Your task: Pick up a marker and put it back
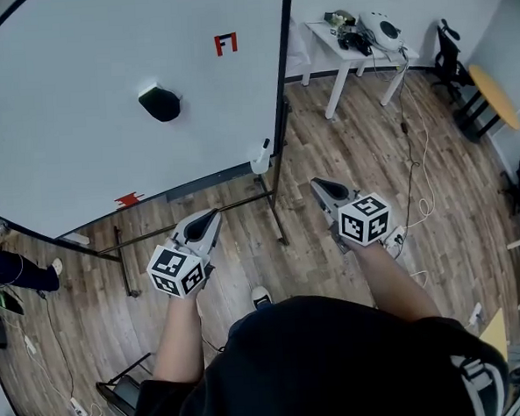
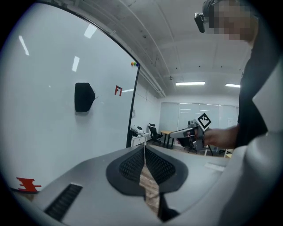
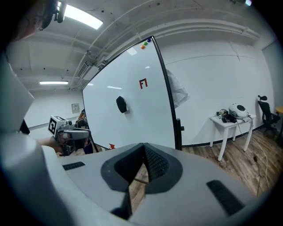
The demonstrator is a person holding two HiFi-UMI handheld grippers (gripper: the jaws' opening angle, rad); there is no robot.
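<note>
A big whiteboard (image 1: 77, 91) on a wheeled stand fills the upper left of the head view. On it are a black eraser (image 1: 160, 103), a red mark (image 1: 224, 44) and a red scribble (image 1: 129, 199) near the lower edge. No marker shows plainly. My left gripper (image 1: 210, 218) is held over the wood floor just below the board's lower edge, shut and empty. My right gripper (image 1: 318, 187) hovers right of the stand, also shut with nothing in it. In the left gripper view the left gripper (image 2: 144, 148) has its tips touching. The right gripper (image 3: 143, 145) looks the same in its own view, facing the board.
The stand's dark legs (image 1: 273, 202) run between the two grippers. A white table (image 1: 355, 43) with gear stands at the back right, with cables (image 1: 416, 175) trailing over the floor. A yellow round table (image 1: 495, 96) and chairs are far right. A person (image 1: 9, 266) is at the left edge.
</note>
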